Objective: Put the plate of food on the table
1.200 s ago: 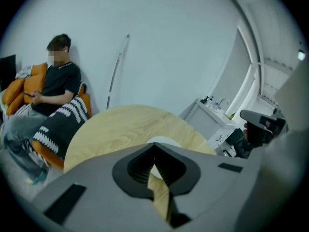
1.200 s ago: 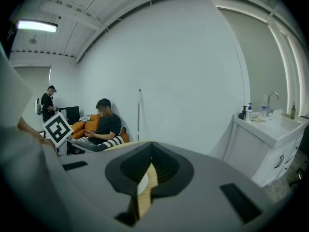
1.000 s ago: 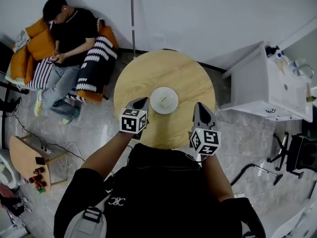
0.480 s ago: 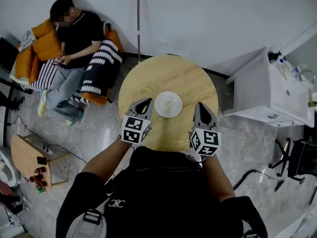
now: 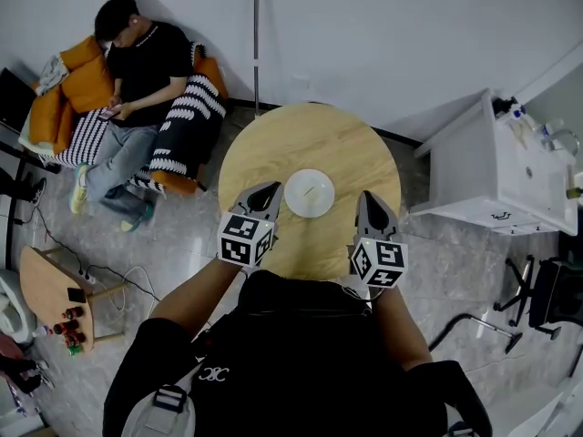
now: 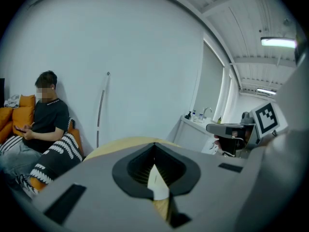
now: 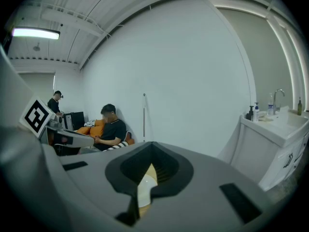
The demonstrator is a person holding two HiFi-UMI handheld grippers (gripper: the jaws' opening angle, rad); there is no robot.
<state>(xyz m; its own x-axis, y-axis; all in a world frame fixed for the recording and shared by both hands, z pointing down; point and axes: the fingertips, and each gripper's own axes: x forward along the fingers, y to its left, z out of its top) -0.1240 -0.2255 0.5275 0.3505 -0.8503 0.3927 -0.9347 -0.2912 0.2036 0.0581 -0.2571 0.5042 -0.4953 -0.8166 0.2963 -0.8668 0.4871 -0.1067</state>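
A white plate (image 5: 310, 192) with a small pale bit of food on it rests near the middle of the round wooden table (image 5: 273, 144). My left gripper (image 5: 264, 189) hovers just left of the plate at the table's near side, jaws shut and empty. My right gripper (image 5: 369, 198) hangs to the plate's right, also shut and holding nothing. In the left gripper view the plate (image 6: 157, 183) shows as a white sliver through the closed jaws of the left gripper (image 6: 155, 145). The right gripper view shows the plate (image 7: 145, 187) the same way, below the right gripper (image 7: 152, 145).
A person (image 5: 137, 71) sits on an orange sofa (image 5: 68, 85) at the back left. A thin pole (image 5: 256, 53) leans on the wall behind the table. A white sink cabinet (image 5: 492, 167) stands to the right. A small wooden side table (image 5: 50, 289) is at the left.
The plate stays put on the table. My head view shifted a little a second ago, and the left gripper has drawn slightly back toward me.
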